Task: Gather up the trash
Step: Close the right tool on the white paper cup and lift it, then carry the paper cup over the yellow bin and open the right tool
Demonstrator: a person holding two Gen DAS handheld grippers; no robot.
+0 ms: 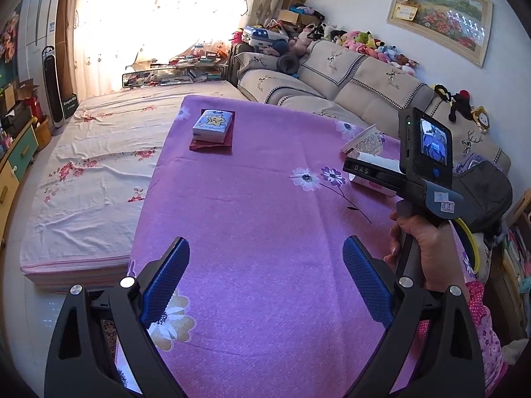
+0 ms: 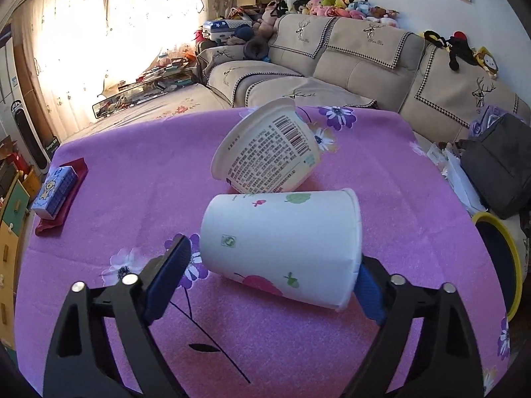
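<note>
A white paper cup [image 2: 282, 242] printed with leaves and fruit lies on its side on the purple flowered tablecloth [image 2: 298, 348]. It sits between the fingers of my right gripper [image 2: 268, 278]. The left pad [image 2: 169, 272] stands a small gap off the cup's base, and the right pad [image 2: 370, 293] is at its rim, so the jaws are open. Just behind it a white tub [image 2: 268, 152] with a barcode also lies tipped over. My left gripper [image 1: 265, 282] hovers open over bare cloth, holding nothing. In the left wrist view a person's hand [image 1: 428, 245] grips the right tool's handle.
A tissue pack [image 2: 54, 195] rests on a folded red cloth at the table's left. A yellow-rimmed round bin [image 2: 497, 252] stands off the table's right edge, beside a grey bag [image 2: 497, 172]. A beige sofa [image 2: 348, 73] lies behind, and a floral-sheeted bed [image 1: 99, 165] to the left.
</note>
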